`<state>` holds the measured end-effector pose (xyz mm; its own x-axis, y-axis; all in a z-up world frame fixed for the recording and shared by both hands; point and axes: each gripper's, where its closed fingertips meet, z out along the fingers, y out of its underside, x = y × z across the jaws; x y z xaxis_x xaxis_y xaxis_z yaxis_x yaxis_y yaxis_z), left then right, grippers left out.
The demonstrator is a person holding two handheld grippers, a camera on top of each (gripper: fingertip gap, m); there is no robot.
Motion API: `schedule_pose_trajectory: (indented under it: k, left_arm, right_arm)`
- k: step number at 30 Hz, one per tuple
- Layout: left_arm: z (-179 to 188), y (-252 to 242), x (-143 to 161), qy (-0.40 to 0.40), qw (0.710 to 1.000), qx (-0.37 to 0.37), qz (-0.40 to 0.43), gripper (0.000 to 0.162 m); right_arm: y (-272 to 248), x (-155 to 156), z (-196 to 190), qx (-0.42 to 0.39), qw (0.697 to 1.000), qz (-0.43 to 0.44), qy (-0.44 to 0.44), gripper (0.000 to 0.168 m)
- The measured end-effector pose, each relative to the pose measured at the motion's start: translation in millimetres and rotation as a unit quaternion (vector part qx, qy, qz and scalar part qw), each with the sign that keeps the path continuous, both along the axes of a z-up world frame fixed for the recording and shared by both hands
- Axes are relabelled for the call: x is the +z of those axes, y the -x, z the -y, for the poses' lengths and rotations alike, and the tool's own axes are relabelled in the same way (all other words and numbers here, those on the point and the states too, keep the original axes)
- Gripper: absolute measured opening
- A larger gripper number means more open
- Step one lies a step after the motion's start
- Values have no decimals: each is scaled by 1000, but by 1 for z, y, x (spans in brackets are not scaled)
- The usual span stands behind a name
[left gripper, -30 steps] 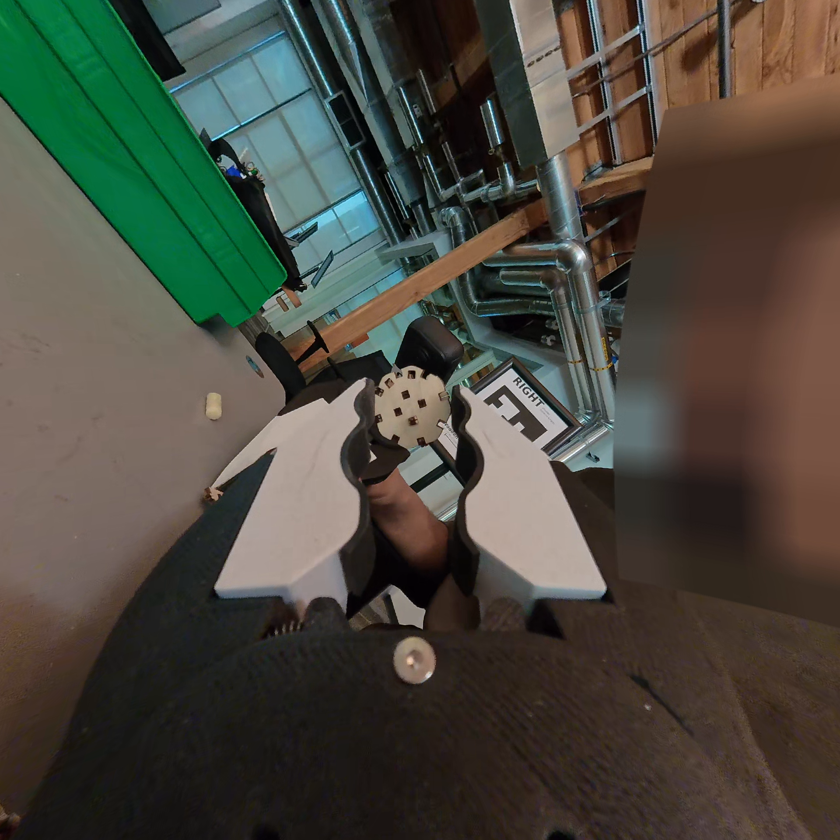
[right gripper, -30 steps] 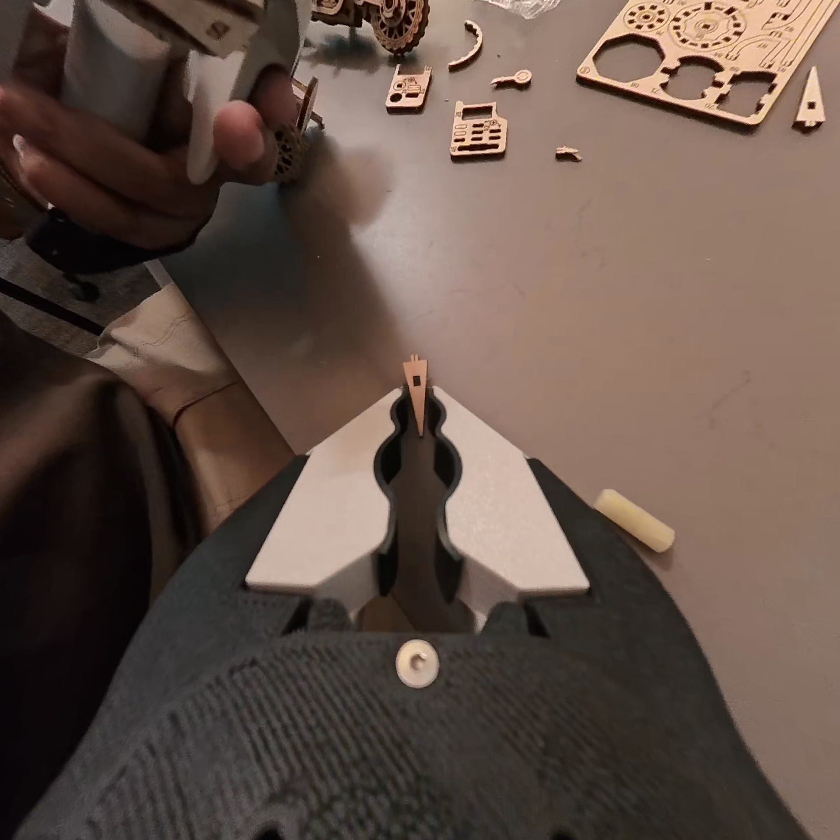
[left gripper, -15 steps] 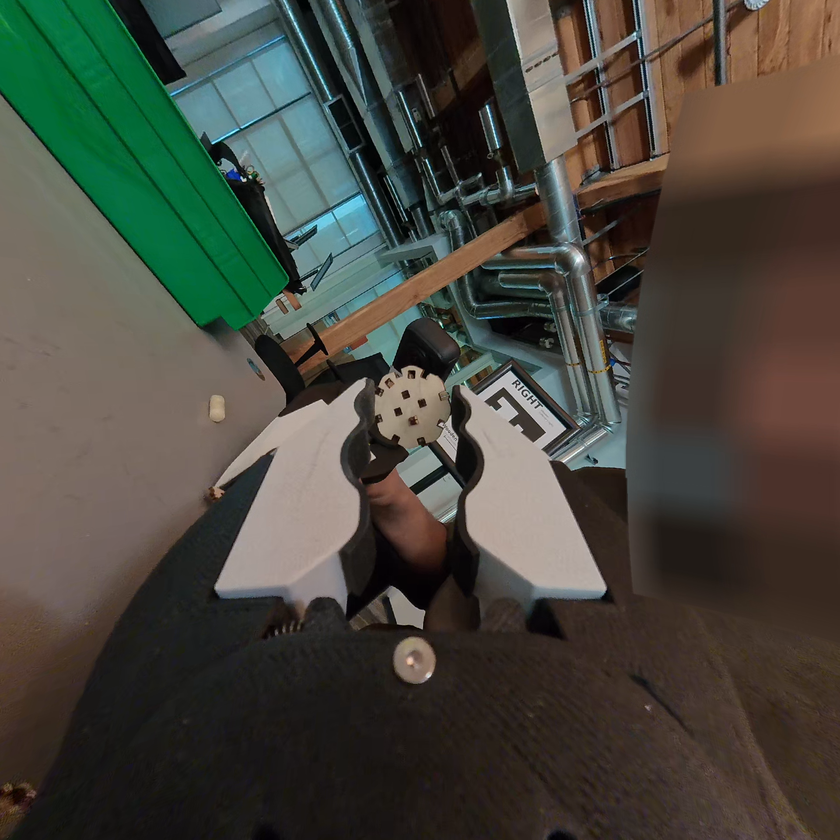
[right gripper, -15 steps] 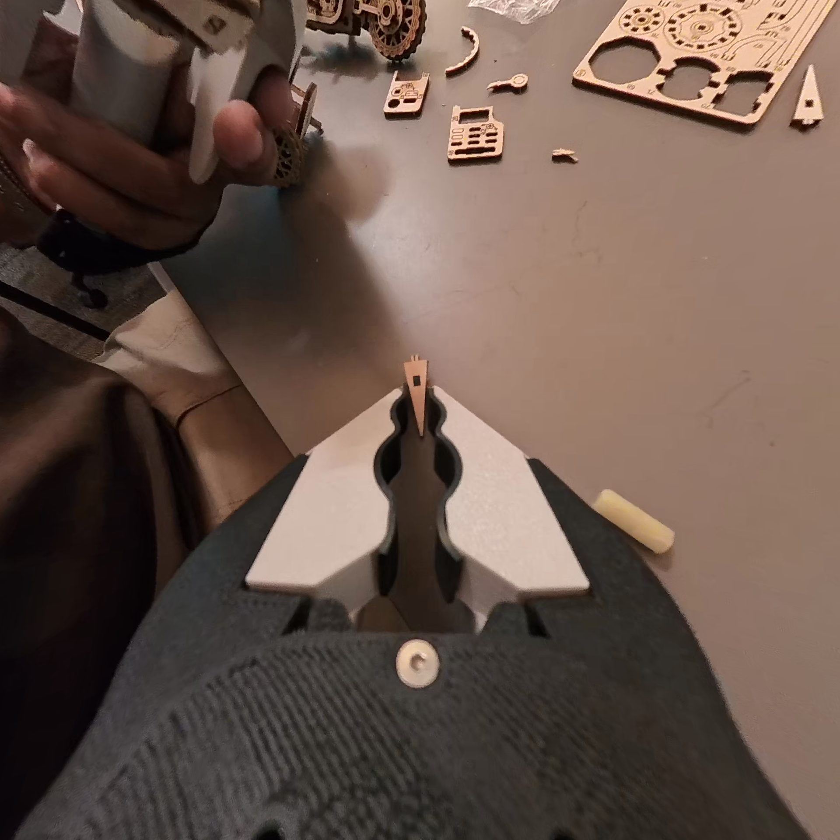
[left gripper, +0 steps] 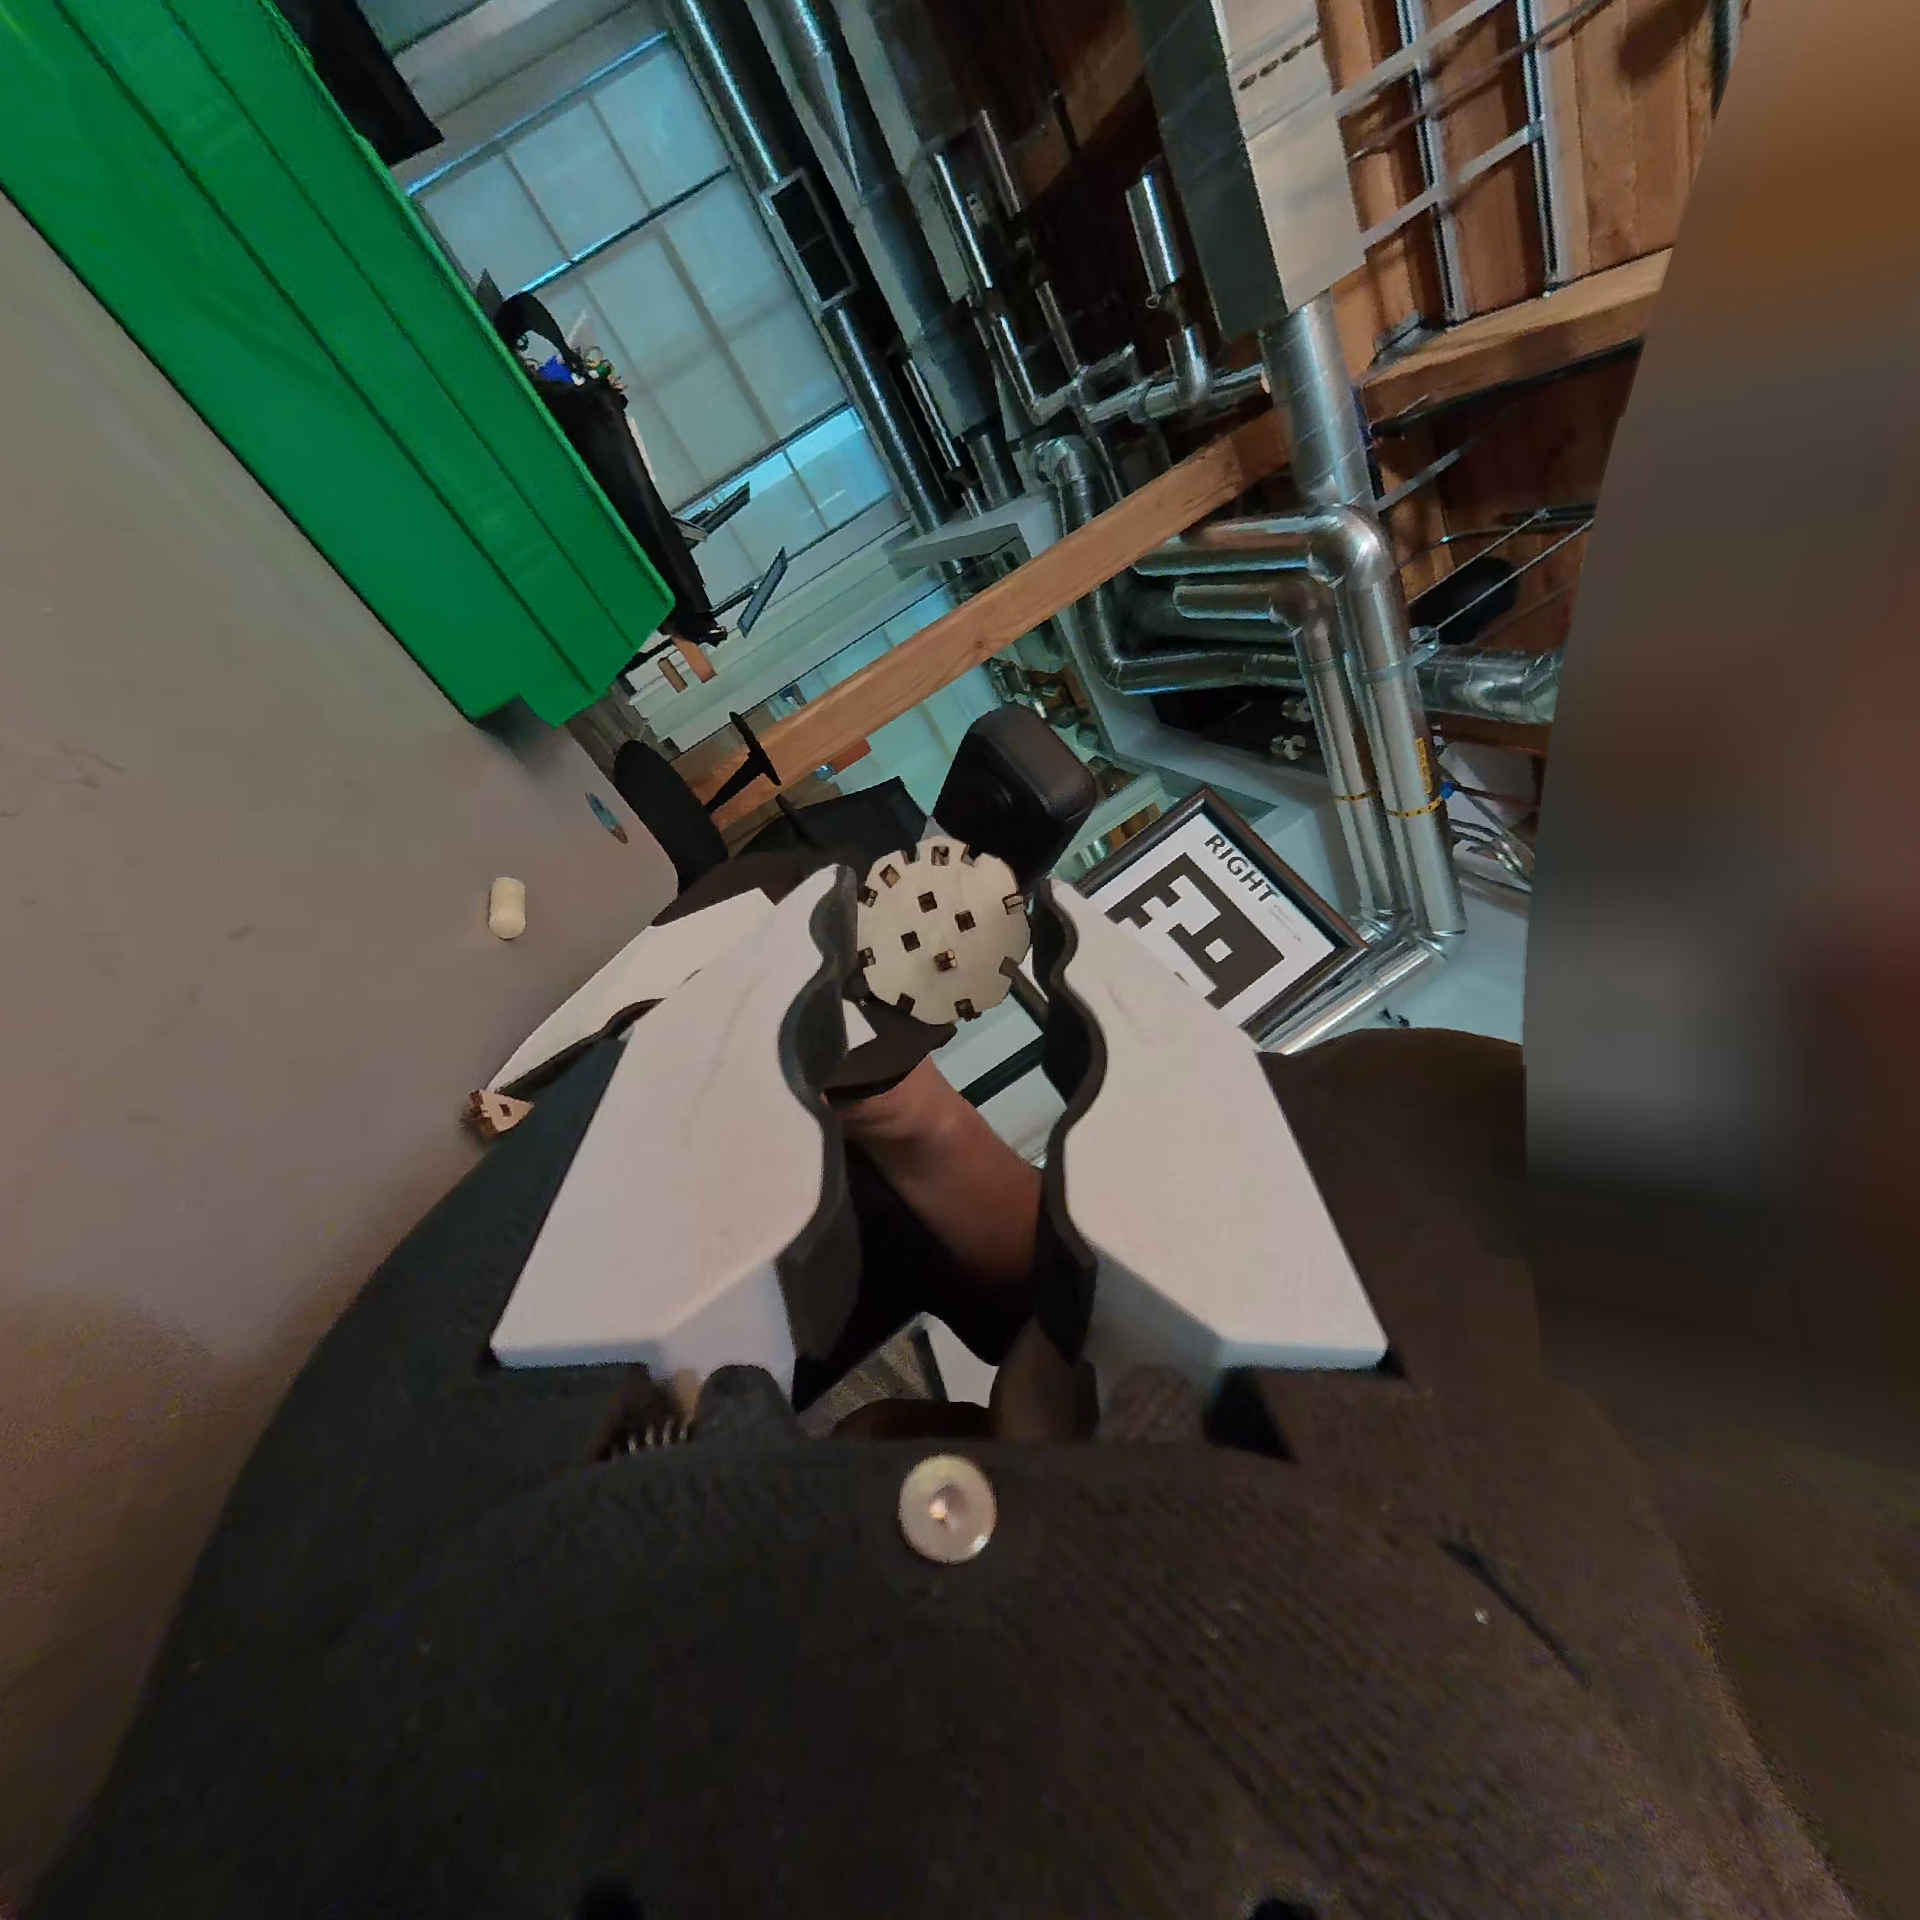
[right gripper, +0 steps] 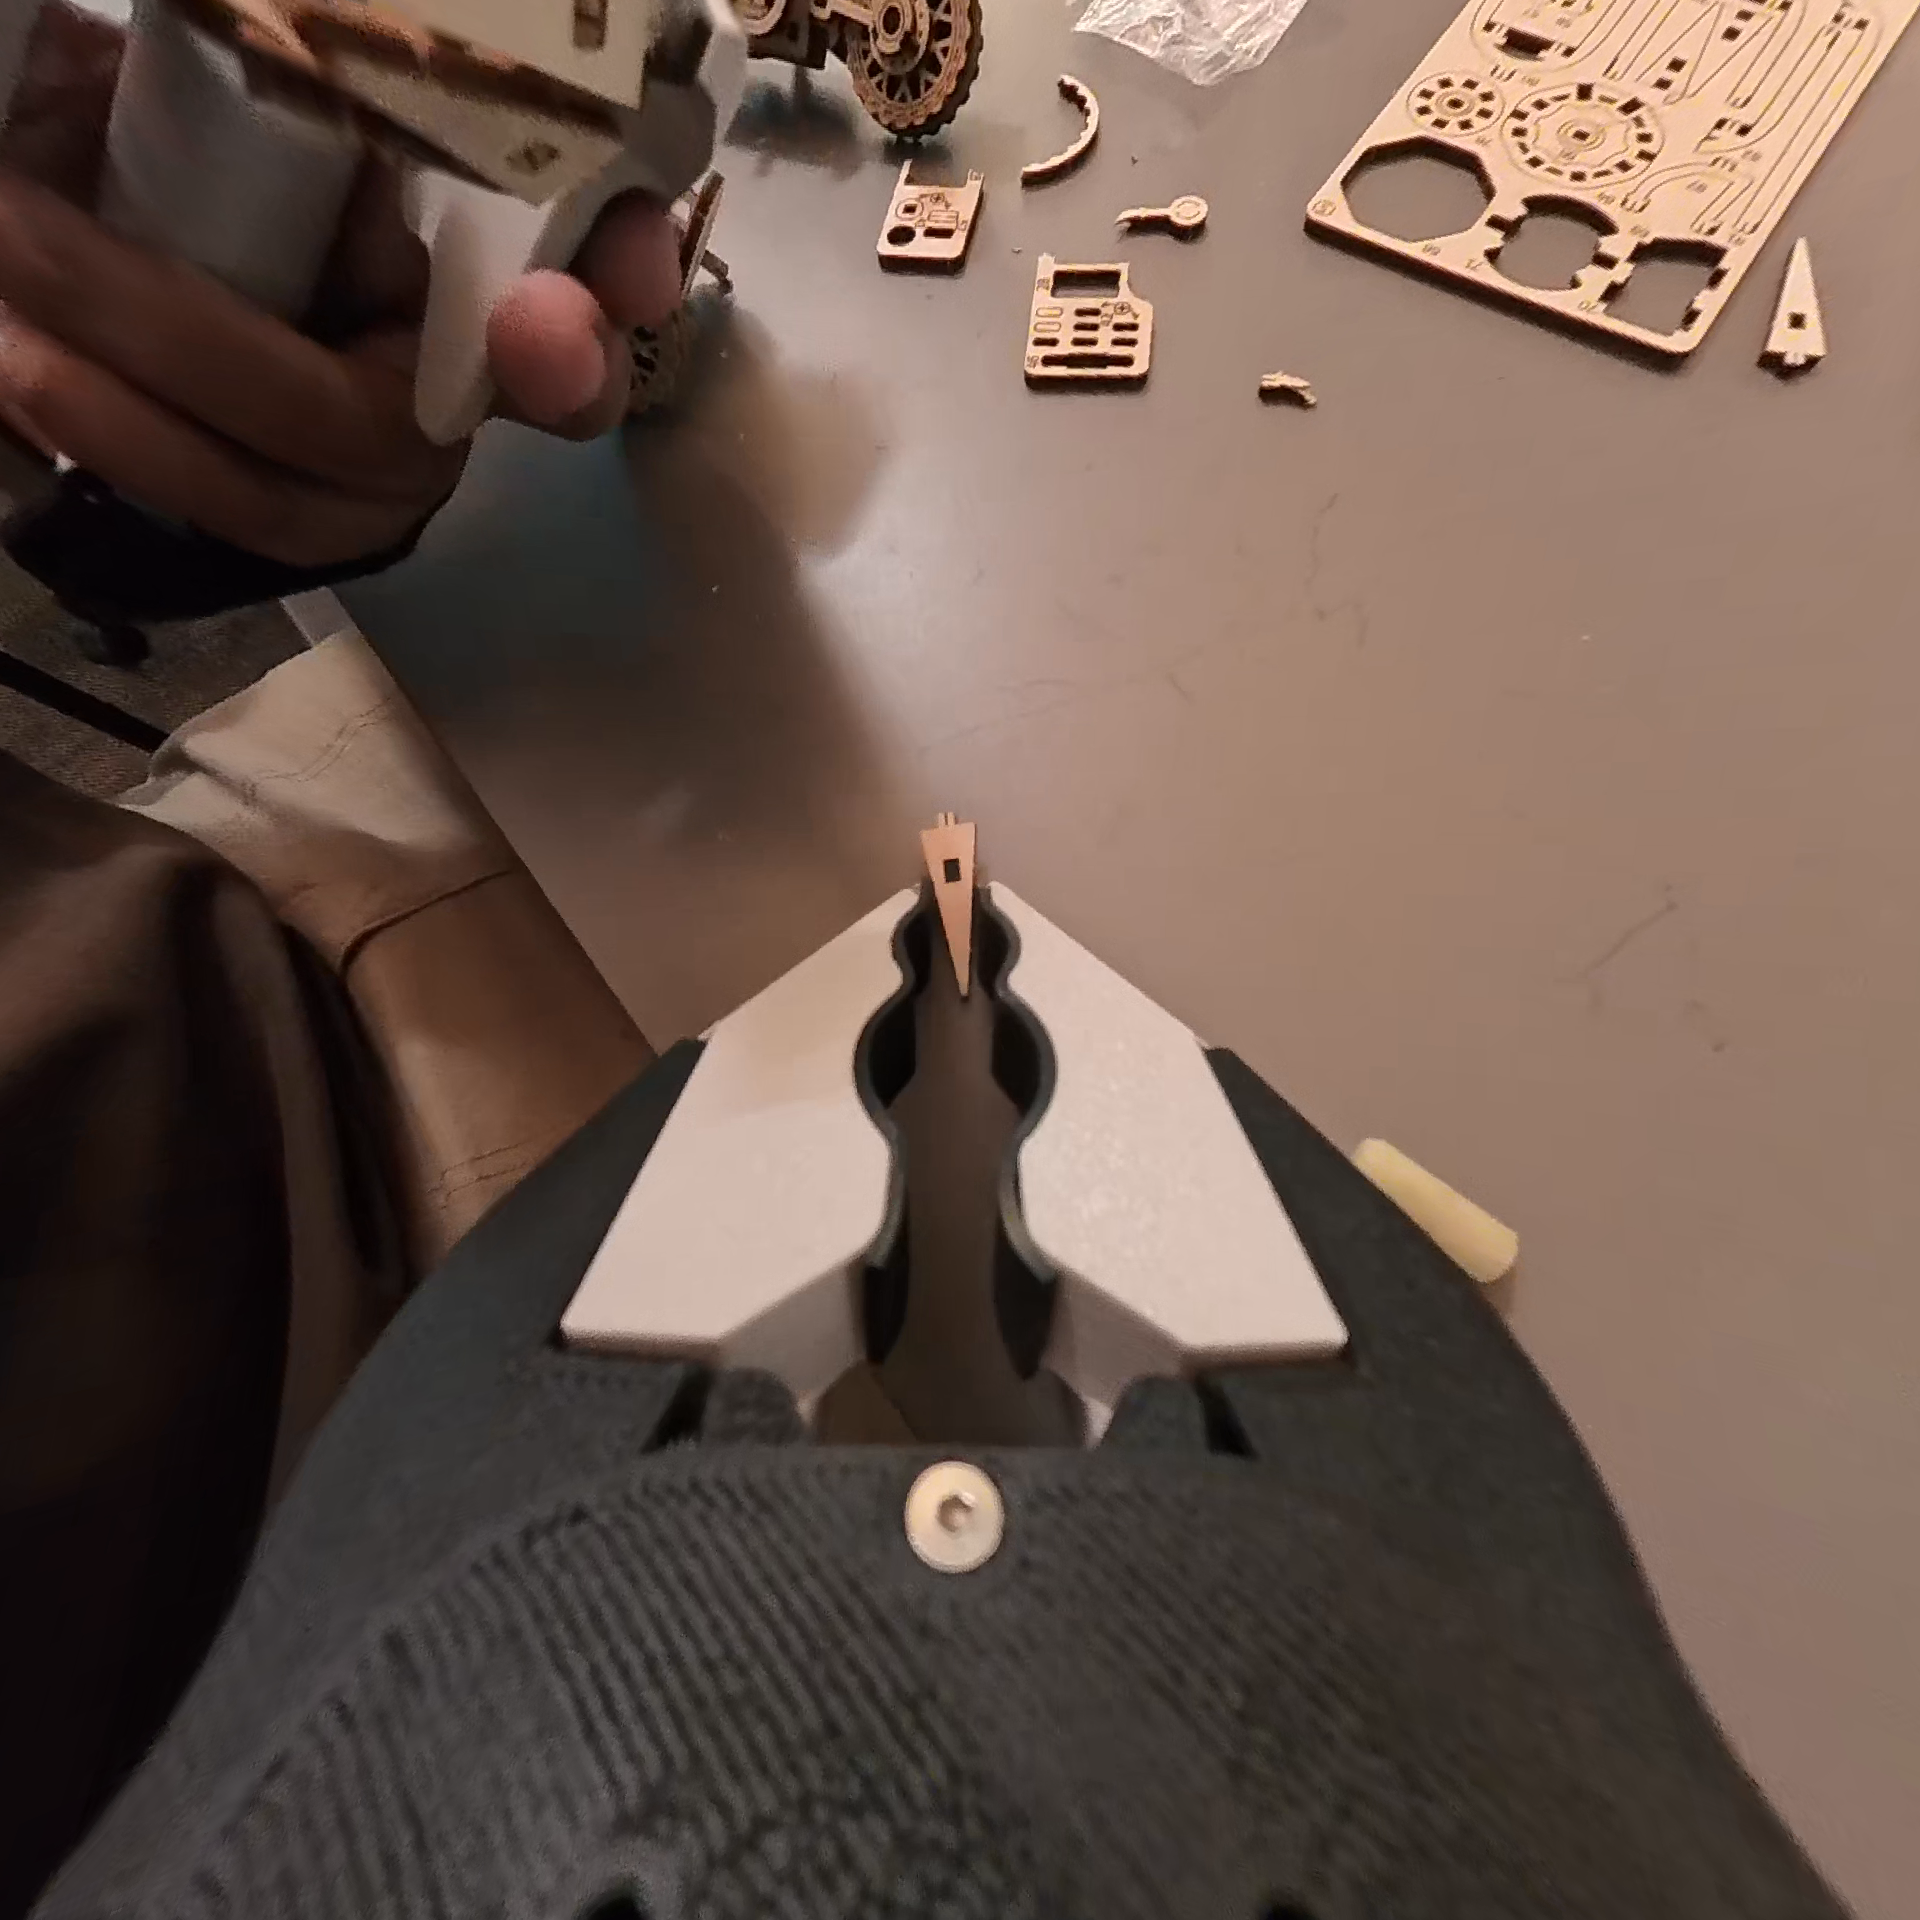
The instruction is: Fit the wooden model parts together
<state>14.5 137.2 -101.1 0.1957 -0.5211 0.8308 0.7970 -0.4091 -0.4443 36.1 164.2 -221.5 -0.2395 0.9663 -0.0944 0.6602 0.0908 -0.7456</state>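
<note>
In the left wrist view my left gripper [left gripper: 940, 940] is shut on a pale round wooden disc [left gripper: 943, 943] with notches round its rim and small square holes, held up in the air. In the right wrist view my right gripper [right gripper: 954, 894] is shut on a thin tapered wooden sliver [right gripper: 951, 904] with a small square hole, low over the grey table [right gripper: 1351, 727]. The left gripper also shows at the right wrist view's top left, in a hand [right gripper: 260, 416], with a wooden gear-like part [right gripper: 665, 343] at its tip.
At the table's far side lie a punched wooden sheet [right gripper: 1600, 156], two small wooden panels [right gripper: 1088, 322], a curved piece [right gripper: 1070, 135], another tapered piece [right gripper: 1795, 307] and a wheeled wooden model [right gripper: 904, 42]. A pale cylinder [right gripper: 1439, 1221] lies right of my right gripper. A green bin [left gripper: 312, 343] stands beyond. Tip to tip, the grippers are about 12 cm apart. The wheeled wooden model [right gripper: 904, 42] is about 20 cm from both grippers' fingertips.
Both grippers keep their grip. The left gripper and hand have shifted slightly in the right wrist view; the left wrist view has tilted a little.
</note>
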Motion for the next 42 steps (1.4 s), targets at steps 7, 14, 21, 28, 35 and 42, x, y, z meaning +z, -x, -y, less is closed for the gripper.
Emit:
schedule_pose_trajectory:
  k: [7, 14, 21, 28, 35, 42]
  left_arm:
    - [-6, -4, -11, 18, 998, 33, -56, 31]
    - [-17, -2, -29, 49, 985, 97, -134, 31]
    - [-25, 1, -38, 64, 969, 141, -192, 31]
    - [-32, 7, -40, 75, 971, 148, -171, 31]
    - [-33, 11, -41, 82, 972, 154, -159, 31]
    - [-31, 10, -41, 77, 969, 158, -172, 31]
  right_arm:
    - [2, 1, -11, -19, 1000, -7, 11, 6]
    - [3, 0, -34, -57, 998, -10, -4, 5]
    - [11, 1, -36, -72, 996, -9, 45, 5]
    - [13, 3, -40, -91, 991, -8, 100, 5]
    - [14, 3, -40, -90, 991, -9, 99, 5]
    - [12, 2, -35, -73, 995, -9, 74, 5]
